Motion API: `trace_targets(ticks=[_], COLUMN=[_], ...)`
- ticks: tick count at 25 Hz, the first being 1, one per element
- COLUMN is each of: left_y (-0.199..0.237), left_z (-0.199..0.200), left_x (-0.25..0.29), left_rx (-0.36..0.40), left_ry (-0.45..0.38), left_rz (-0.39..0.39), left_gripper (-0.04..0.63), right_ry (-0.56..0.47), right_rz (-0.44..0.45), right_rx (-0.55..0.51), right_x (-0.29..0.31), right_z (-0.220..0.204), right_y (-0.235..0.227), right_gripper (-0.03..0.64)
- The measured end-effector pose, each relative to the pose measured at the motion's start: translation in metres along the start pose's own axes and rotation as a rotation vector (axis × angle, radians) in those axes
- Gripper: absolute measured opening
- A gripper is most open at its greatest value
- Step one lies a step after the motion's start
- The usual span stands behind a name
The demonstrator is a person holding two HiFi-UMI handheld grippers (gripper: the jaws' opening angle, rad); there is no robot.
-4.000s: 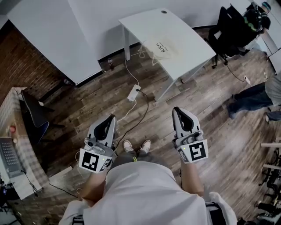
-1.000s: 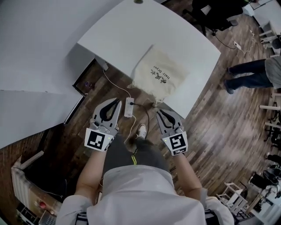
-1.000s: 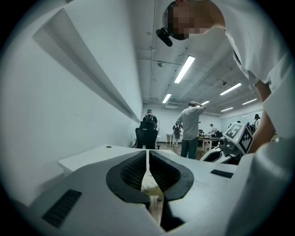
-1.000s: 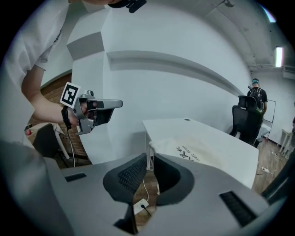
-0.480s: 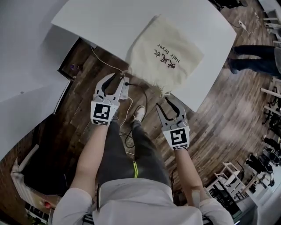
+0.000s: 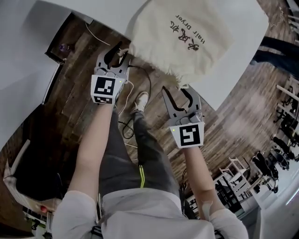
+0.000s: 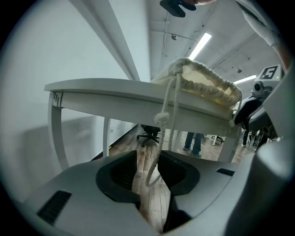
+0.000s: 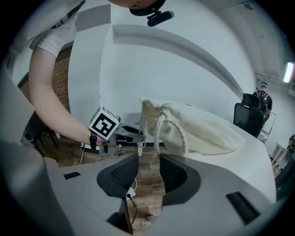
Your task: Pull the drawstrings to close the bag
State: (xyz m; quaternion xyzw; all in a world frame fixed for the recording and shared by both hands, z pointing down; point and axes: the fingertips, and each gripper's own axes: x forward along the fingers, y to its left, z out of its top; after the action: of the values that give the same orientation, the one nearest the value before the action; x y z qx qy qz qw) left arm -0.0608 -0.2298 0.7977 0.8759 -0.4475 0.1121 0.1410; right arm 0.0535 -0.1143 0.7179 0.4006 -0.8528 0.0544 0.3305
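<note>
Moved since earlier: left gripper (image 6: 117, 52) and right gripper (image 6: 175, 92) had closed in on the bag's mouth, and both pairs of jaws had just been opening.
Head view, bag (image 6: 187, 42): lay flat on the white table (image 6: 100, 11), its gathered mouth at the near edge.
Head view, left gripper: at the mouth's left corner, fingers spread.
Head view, right gripper: just short of the mouth's right corner, fingers spread.
Left gripper view, drawstring (image 7: 161, 138): knotted cord hung from the bag, down between the wide-apart jaws, not pinched.
Right gripper view, jaws: wide apart, only floor (image 8: 143, 184) showing between them.
Right gripper view, looped cord (image 8: 159, 124): hung off the bag's mouth just beyond the gap, ungripped.
</note>
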Motion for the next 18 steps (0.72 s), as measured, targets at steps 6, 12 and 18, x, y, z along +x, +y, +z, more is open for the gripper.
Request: trace_targets(ticks=[6, 12, 18], left_y=[0.001, 0.011, 0.019], left_z=[-0.010, -0.006, 0.000], left_x=[0.019, 0.020, 0.007], left_rx=[0.017, 0.026, -0.014], left_ry=[0.015, 0.008, -0.005], left_rz=[-0.001, 0.006, 0.022], left_gripper=[0.125, 0.053, 0.023], right_ry=[-0.011, -0.053, -0.078], right_rz=[0.025, 0.057, 0.110], right_rx=[0.002, 0.001, 0.038], right_x=[0.020, 0.035, 0.023], right_z=[-0.003, 0.005, 0.011], right_y=[0.007, 0.013, 0.032], right_gripper=[0.156, 0.096, 0.049])
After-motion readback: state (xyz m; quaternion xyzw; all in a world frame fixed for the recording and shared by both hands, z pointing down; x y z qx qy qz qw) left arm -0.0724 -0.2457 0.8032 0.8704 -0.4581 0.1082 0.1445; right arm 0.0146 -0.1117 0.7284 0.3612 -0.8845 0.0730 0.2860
